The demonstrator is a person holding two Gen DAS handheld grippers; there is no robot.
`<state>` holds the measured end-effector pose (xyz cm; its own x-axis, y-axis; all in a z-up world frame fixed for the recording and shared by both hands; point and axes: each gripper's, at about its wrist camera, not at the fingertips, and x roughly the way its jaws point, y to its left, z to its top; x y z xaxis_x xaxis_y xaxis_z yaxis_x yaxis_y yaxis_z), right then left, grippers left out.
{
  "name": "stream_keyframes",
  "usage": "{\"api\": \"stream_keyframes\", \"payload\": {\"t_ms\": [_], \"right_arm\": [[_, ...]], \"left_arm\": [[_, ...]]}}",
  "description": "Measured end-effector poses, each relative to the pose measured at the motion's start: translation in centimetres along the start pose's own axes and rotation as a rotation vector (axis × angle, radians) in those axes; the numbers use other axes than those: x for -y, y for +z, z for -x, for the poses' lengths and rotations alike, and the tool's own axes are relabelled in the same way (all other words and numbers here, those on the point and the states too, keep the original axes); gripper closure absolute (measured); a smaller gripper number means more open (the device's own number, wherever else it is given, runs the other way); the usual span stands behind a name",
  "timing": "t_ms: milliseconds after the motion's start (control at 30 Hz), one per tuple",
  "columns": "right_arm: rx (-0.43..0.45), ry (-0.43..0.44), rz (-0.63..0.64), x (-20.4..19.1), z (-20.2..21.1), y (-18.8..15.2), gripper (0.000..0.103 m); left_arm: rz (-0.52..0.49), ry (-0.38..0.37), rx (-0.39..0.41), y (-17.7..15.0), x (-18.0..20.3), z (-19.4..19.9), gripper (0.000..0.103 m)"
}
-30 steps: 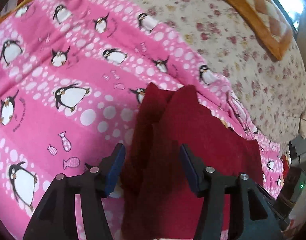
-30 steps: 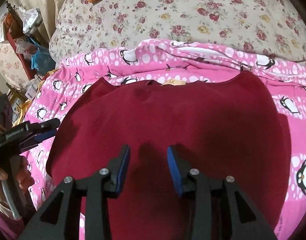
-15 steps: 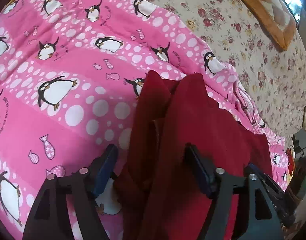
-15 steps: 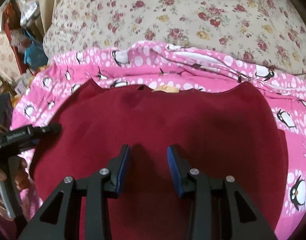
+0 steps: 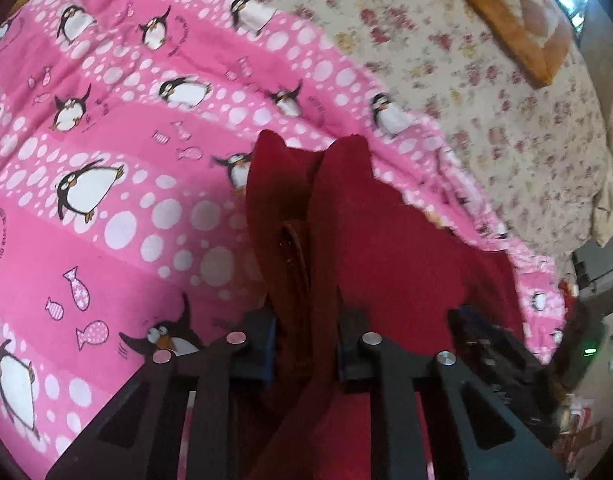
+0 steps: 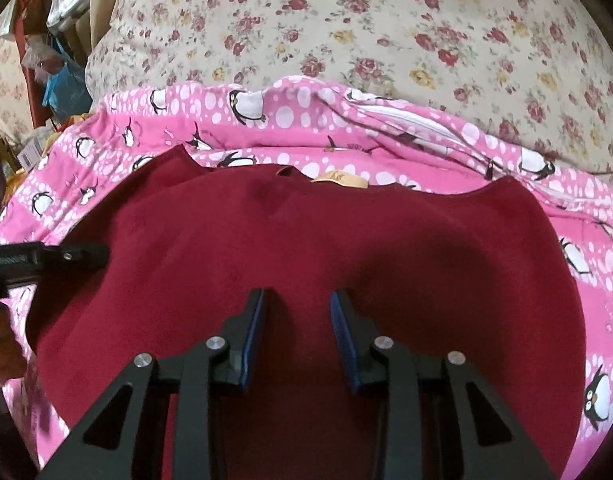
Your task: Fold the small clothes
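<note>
Now the left claw [image 5: 306, 354] is clamped on the dark red fleece garment's [image 6: 306, 248] raised fold; the right claw [image 6: 297, 330] hovers above it, fingers apart.

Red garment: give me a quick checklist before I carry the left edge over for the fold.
1. Left gripper has cloth: ok. The fingers are closed in on a bunched edge of the red garment.
2. Right gripper pins the garment: not ok. It is open, with cloth showing between the blue pads.
3. Garment lies flat: ok in the middle, with slight dents near the neckline.
4. Neck label shows at the far edge: ok.
5. Penguin blanket beneath is smooth: cannot tell under the garment; it is rumpled at the far edge.
6. Grippers apart from each other: ok. The left one sits at the garment's left edge.
</note>
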<state>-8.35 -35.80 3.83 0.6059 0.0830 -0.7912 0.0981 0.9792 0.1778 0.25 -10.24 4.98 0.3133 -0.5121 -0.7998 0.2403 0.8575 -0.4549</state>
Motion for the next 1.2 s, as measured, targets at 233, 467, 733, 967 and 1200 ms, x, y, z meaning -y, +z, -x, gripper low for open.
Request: {"api": "stream_keyframes", "payload": {"t_ms": [233,467,733,967,1200], "right_arm": [[0.022,0.087,-0.056,0.0,1.7,1.7,0.068],[-0.015,0.133,-0.101,0.2,-1.5,1.0,0.071],[-0.004,0.232,-0.21,2.2,-1.6,0.7,0.075],[0.026,0.35,-0.534,8.9,2.4,-1.5,0.073],[0.065,0.518,-0.715,13.0,2.2,-3.4,0.073]], "left_arm": [[-0.055,-0.045,0.015,0.7,3.5,2.9,0.103],[-0.109,-0.056,0.006,0.3,8.2,4.5,0.103],[-0.24,-0.049,-0.013,-1.3,15.6,4.7,0.103],[-0.256,-0.096,-0.061,-3.5,18.8,2.5,0.103],[-0.285,-0.115,-0.155,-6.9,20.7,-1.5,0.102]]}}
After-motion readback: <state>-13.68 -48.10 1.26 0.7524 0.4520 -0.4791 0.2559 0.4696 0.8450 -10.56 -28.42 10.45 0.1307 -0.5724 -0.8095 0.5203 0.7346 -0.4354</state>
